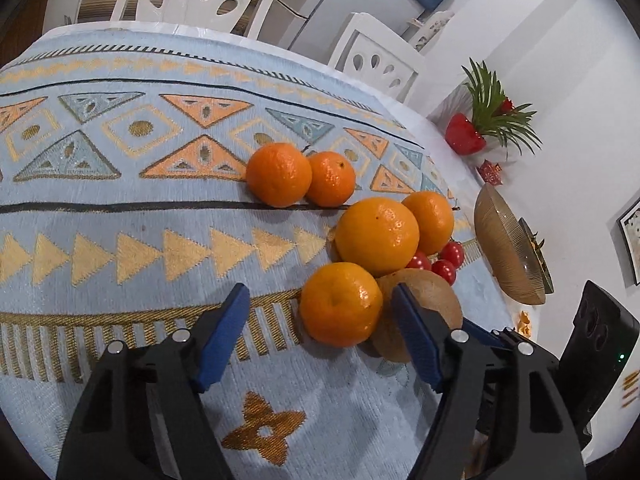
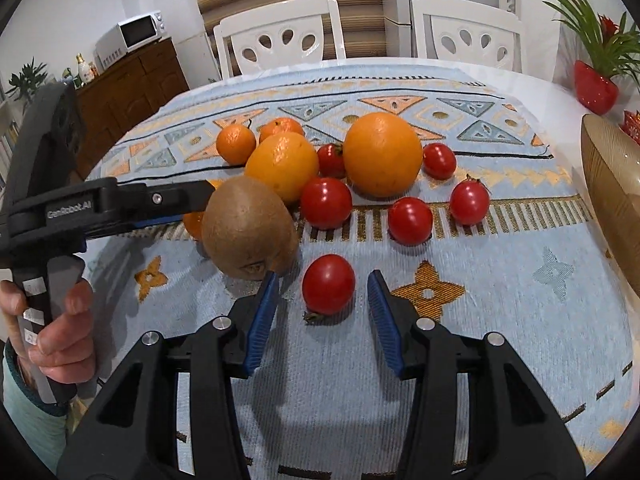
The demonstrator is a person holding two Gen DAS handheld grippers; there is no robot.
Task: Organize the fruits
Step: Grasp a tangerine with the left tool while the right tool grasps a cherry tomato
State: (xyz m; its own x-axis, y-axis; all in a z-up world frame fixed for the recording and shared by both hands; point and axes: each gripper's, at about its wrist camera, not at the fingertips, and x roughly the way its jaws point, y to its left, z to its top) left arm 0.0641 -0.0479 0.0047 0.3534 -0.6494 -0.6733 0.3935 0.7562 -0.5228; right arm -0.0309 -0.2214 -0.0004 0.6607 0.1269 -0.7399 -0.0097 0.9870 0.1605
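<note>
In the left wrist view my left gripper (image 1: 320, 312) is open, its blue pads either side of a mandarin (image 1: 340, 304) on the cloth. A brown kiwi (image 1: 424, 304) touches that mandarin's right side. Behind them lie a large orange (image 1: 376, 236), more mandarins (image 1: 279, 174) and small tomatoes (image 1: 444, 270). In the right wrist view my right gripper (image 2: 322, 292) is open around a red tomatо (image 2: 328, 284). The kiwi (image 2: 248, 228) sits just left of it, with the left gripper's finger (image 2: 160, 200) behind. Several tomatoes (image 2: 410, 220) and oranges (image 2: 382, 154) lie beyond.
A brown ribbed bowl (image 2: 612, 184) stands at the table's right edge, also in the left wrist view (image 1: 508, 248). A red vase with a plant (image 2: 594, 86) is behind it. Two white chairs (image 2: 280, 40) stand at the far side. The blue patterned cloth (image 2: 500, 300) covers the table.
</note>
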